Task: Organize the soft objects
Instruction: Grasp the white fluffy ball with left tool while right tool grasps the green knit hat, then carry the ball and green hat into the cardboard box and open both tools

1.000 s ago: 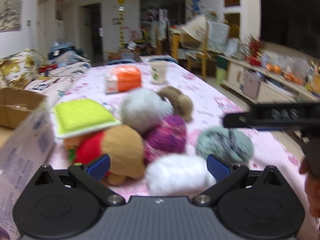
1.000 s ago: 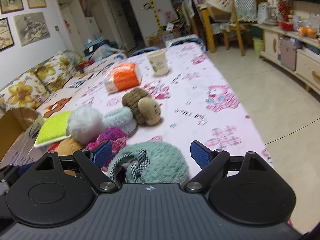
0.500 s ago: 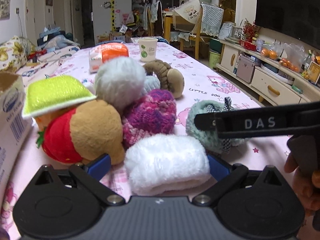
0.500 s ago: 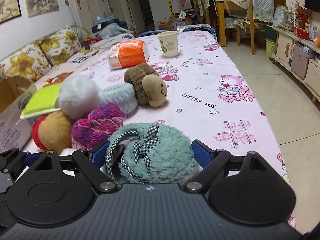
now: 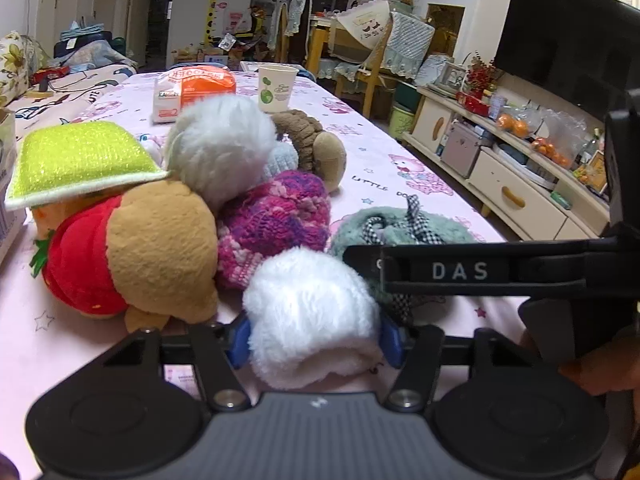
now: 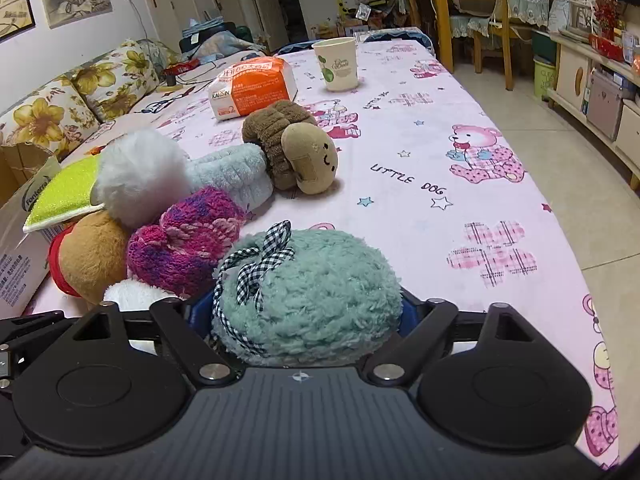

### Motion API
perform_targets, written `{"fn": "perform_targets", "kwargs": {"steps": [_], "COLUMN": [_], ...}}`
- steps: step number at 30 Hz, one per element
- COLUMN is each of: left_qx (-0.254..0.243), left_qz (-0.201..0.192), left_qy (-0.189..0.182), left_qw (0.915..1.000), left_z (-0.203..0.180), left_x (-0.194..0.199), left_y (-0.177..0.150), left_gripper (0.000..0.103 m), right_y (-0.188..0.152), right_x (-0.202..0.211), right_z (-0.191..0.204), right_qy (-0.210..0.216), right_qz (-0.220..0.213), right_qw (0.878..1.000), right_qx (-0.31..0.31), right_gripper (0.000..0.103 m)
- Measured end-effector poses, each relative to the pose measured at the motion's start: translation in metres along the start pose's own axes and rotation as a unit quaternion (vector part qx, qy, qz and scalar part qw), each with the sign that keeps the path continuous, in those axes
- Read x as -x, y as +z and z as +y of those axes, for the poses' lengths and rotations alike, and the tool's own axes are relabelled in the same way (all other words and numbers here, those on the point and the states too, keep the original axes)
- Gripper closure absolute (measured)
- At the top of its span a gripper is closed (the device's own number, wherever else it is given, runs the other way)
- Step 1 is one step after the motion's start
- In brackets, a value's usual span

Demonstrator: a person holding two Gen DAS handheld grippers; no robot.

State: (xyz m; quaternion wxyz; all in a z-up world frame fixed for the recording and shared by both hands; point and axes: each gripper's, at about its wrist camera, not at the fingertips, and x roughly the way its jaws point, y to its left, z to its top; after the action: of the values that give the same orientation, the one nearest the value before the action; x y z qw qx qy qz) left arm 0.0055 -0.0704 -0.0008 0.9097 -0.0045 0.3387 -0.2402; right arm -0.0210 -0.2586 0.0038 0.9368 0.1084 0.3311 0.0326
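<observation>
both claws on fluffy balls

the pink printed table [image 6: 460, 128] carries a heap of soft toys; at its near edge the right gripper [image 6: 298, 316] has its blue pads tight against the teal plush ball [image 6: 320, 296] with the checked bow; just left of it the left gripper [image 5: 314, 338] is closing its jaws, pads already denting the white fluffy ball [image 5: 310, 312]; the magenta knitted ball [image 5: 272, 224] touches both.

Count on counter [image 6: 460, 92]: 7 soft toys/balls [image 6: 308, 292], 1 green sponge [image 5: 80, 160], 1 paper cup [image 6: 336, 64], 1 orange packet [image 6: 256, 88], 1 cardboard box [image 6: 20, 232]
</observation>
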Motion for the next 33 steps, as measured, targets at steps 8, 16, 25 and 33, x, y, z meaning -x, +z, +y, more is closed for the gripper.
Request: {"fn": "perform_targets", "kwargs": {"steps": [8, 16, 25, 33], "left_qx": [-0.004, 0.014, 0.027, 0.044], "left_qz": [-0.013, -0.033, -0.077, -0.116], "left_qy": [0.0, -0.004, -0.014, -0.004], "left_qw": [0.9999, 0.9993, 0.9966, 0.9923], "left_z": [0.006, 0.016, 0.024, 0.039], "left_x": [0.008, 0.021, 0.046, 0.07], "left_y": [0.002, 0.007, 0.015, 0.021], "left_gripper": [0.058, 0.059, 0.059, 0.059], "right_y": [0.002, 0.007, 0.012, 0.017], "right_x": [0.006, 0.012, 0.027, 0.035], "right_z": [0.002, 0.001, 0.012, 0.031], "right_qy": [-0.008, -0.024, -0.022, -0.009], "right_qz": [-0.003, -0.013, -0.042, -0.065], "right_qw": [1.0, 0.999, 0.999, 0.998], "right_qx": [-0.006, -0.021, -0.02, -0.012], "right_gripper": [0.009, 0.009, 0.009, 0.009]}}
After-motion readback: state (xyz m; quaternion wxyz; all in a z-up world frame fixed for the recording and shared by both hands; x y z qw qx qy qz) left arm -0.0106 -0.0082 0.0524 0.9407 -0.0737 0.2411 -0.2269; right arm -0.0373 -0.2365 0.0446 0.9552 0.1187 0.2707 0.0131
